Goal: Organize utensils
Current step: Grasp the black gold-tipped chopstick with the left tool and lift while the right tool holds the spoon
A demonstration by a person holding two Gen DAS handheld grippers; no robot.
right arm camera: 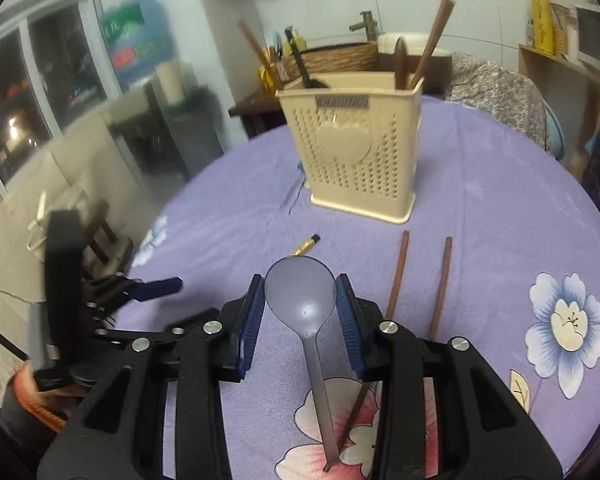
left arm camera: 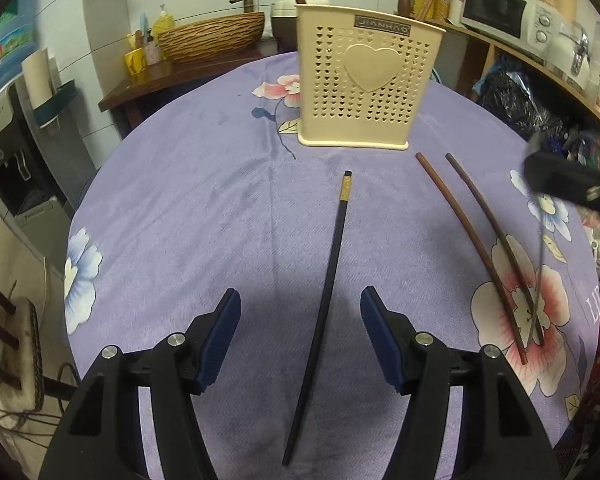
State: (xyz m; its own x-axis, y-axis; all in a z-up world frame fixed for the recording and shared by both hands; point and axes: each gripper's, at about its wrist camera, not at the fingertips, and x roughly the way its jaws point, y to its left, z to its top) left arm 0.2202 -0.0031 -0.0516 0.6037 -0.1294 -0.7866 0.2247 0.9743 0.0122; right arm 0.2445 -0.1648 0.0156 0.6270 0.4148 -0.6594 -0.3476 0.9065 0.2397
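In my right gripper (right arm camera: 300, 312) I have a grey spoon (right arm camera: 302, 300), pinched by the bowl between the two blue pads, with its handle hanging down toward the bottom of the right wrist frame, over the pink flower of the cloth. The cream holder (right arm camera: 360, 152) stands straight ahead of this gripper, in the upper middle of the frame, upright on the purple tablecloth (right arm camera: 500, 200), and some sticks and a dark utensil stand already inside it. So I judge the next move is forward and over the rim, and the spoon must then be turned, because its long axis now runs toward me, not down into the holder. My left gripper (left arm camera: 300, 344) is spread wide and holds nothing; a black chopstick (left arm camera: 328, 300) lies between its pads without touching them, its gold-banded end pointing to the holder in the upper middle of the left wrist frame. Two brown chopsticks (left arm camera: 480, 248) lie to the right, near each other
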